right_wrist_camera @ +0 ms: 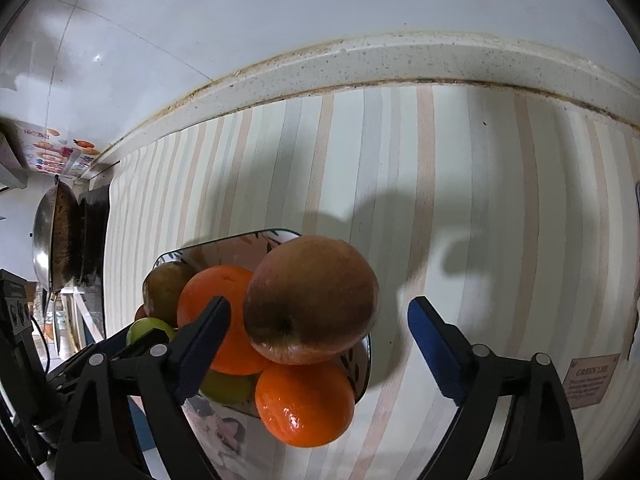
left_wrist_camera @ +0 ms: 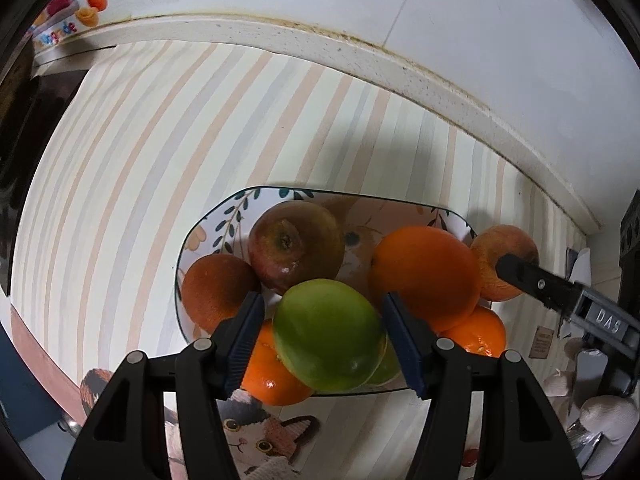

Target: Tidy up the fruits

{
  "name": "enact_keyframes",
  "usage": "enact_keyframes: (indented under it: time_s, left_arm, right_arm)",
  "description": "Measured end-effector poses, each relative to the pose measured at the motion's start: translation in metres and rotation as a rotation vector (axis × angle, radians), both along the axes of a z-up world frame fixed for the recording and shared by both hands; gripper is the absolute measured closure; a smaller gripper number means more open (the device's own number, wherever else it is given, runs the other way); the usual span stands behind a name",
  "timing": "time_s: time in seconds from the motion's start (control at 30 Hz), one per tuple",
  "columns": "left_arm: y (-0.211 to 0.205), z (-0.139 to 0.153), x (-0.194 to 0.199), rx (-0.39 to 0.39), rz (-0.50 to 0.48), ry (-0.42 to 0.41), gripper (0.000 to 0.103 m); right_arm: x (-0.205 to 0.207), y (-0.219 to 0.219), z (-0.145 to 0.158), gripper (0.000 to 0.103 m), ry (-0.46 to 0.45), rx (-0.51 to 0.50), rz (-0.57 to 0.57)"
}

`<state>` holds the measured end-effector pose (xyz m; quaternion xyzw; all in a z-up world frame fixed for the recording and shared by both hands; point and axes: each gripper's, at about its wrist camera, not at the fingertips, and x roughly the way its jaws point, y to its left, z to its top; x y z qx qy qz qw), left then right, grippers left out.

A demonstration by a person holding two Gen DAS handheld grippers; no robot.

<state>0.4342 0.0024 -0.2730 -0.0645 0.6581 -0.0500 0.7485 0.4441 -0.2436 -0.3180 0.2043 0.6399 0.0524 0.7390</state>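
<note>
- A striped cloth (left_wrist_camera: 160, 152) covers the counter, running back to a pale speckled ledge (left_wrist_camera: 360, 52) under a white wall (left_wrist_camera: 480, 20).
- Behind and left of the plate (left_wrist_camera: 216, 224), the cloth lies bare up to the ledge; in the right wrist view it is also bare to the right of the plate.
- At the far left of the right wrist view a wok (right_wrist_camera: 52, 232) sits on a dark stove, well apart from the plate.
- The plate sits near the front of the cloth, piled with fruit to its rim.
- A green apple (left_wrist_camera: 328, 336) sits on the pile at the plate's near edge, between the pads of the left gripper (left_wrist_camera: 324, 340). The left pad looks to touch it; the right pad stands just off its side, so I cannot tell whether it is pinched.
- Behind it lie a red apple (left_wrist_camera: 296, 244), a dark orange (left_wrist_camera: 218, 290) at the left rim, and a big orange (left_wrist_camera: 424, 272) to the right.
- Two small oranges (left_wrist_camera: 476, 332) lie at the near rim, one under the green apple.
- A reddish apple (right_wrist_camera: 312, 300) sits at the plate's right edge, on top of an orange (right_wrist_camera: 304, 404) and partly past the rim.
- The right gripper (right_wrist_camera: 320, 320) is spread wide around that apple. Its left finger is just beside the fruit, its right finger well clear over bare cloth; neither pad presses.
- A printed label (right_wrist_camera: 592, 380) lies on the cloth to the right.
</note>
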Motion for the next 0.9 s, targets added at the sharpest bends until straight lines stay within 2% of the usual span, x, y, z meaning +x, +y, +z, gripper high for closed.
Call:
enact_keyframes:
  time_s: [0.03, 0.1, 0.17, 0.4, 0.67, 0.9]
  left_arm:
    - [0.002, 0.004, -0.002, -0.001, 0.009, -0.01, 0.041]
    - [0.006, 0.012, -0.006, 0.011, 0.015, -0.038, 0.025]
    - [0.009, 0.017, -0.011, 0.045, 0.019, -0.064, 0.018]
    - [0.018, 0.031, -0.043, 0.098, 0.039, -0.107, 0.018]
    - [0.027, 0.06, -0.097, 0.122, 0.057, -0.151, 0.018]
    - [0.029, 0.102, -0.138, 0.118, 0.051, -0.217, 0.018]
  right_arm:
    - [-0.001, 0.0, 0.002, 0.01, -0.004, -0.009, 0.004]
    - [-0.006, 0.0, 0.01, 0.01, -0.022, -0.034, 0.01]
    - [-0.013, 0.002, 0.021, 0.01, -0.055, -0.064, 0.022]
    - [-0.057, 0.029, 0.059, 0.008, -0.155, -0.202, 0.099]
    - [-0.109, 0.052, 0.1, 0.008, -0.238, -0.264, 0.152]
    - [-0.155, 0.068, 0.146, 0.008, -0.314, -0.295, 0.166]
